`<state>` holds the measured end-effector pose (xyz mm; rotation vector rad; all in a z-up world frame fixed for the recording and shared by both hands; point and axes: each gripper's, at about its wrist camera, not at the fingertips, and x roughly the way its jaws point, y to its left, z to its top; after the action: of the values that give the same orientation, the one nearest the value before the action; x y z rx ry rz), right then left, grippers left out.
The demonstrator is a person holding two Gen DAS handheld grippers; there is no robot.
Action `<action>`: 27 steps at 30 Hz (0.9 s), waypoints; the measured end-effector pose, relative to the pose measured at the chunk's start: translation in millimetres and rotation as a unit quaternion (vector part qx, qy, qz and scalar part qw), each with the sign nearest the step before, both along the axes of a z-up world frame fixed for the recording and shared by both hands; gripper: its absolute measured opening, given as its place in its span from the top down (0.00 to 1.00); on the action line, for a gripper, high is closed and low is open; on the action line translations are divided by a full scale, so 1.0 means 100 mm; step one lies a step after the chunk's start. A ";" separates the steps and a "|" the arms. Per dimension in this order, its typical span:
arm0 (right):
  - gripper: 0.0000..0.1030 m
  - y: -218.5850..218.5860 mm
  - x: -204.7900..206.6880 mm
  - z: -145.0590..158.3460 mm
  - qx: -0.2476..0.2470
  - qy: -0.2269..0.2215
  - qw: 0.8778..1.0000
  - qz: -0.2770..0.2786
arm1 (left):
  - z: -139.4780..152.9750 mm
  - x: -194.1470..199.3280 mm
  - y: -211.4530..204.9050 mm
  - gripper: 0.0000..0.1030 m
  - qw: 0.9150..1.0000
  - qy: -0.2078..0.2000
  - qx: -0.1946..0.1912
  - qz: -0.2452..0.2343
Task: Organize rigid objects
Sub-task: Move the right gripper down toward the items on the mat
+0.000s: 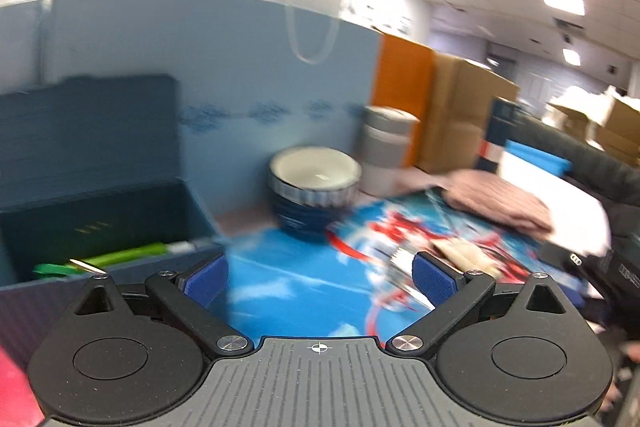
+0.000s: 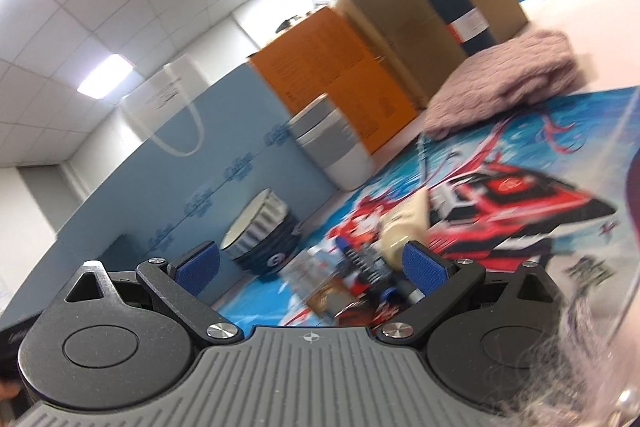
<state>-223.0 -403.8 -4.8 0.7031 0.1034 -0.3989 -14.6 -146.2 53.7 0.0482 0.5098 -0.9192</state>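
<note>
both my tongs released and empty, right tongs [image 2: 310, 273] nearest the cream tube [image 2: 404, 231] at one o'clock, its axis toward twelve.

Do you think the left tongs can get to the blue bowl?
Probably yes. The left tongs stand wide open and empty, and the blue bowl sits straight ahead on the picture mat, with only bare mat between. The bowl looks wide, so gripping its rim seems likelier than its body.

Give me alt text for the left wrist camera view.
The open left gripper hovers, empty, over a colourful printed mat. Ahead stands a blue bowl, with a dark open box at the left and a pink cloth at the right.
</note>
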 end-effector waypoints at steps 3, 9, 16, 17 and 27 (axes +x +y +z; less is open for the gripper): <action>0.05 -0.17 0.03 0.04 0.015 0.024 0.999 -0.017 | -0.12 -0.06 -0.15 0.01 1.000 0.010 0.022 -0.012; 0.06 -0.46 0.26 0.04 0.039 0.094 0.994 -0.031 | -0.31 -0.16 -0.37 0.01 0.996 0.029 0.064 -0.055; 0.13 -0.71 0.73 0.01 0.012 0.176 0.984 -0.021 | -0.42 -0.17 -0.48 0.01 0.992 0.040 0.086 -0.080; 0.15 -0.76 0.82 0.00 0.010 0.192 0.981 -0.023 | -0.42 -0.18 -0.48 0.01 0.992 0.039 0.087 -0.082; 0.43 -0.84 1.31 -0.11 -0.047 0.291 0.955 -0.027 | -0.34 -0.05 -0.40 0.01 0.994 0.048 0.062 -0.077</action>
<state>-91.8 -487.7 -15.7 0.4769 0.6215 -0.6510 -19.3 -186.0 19.5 0.1577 0.6590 -1.0437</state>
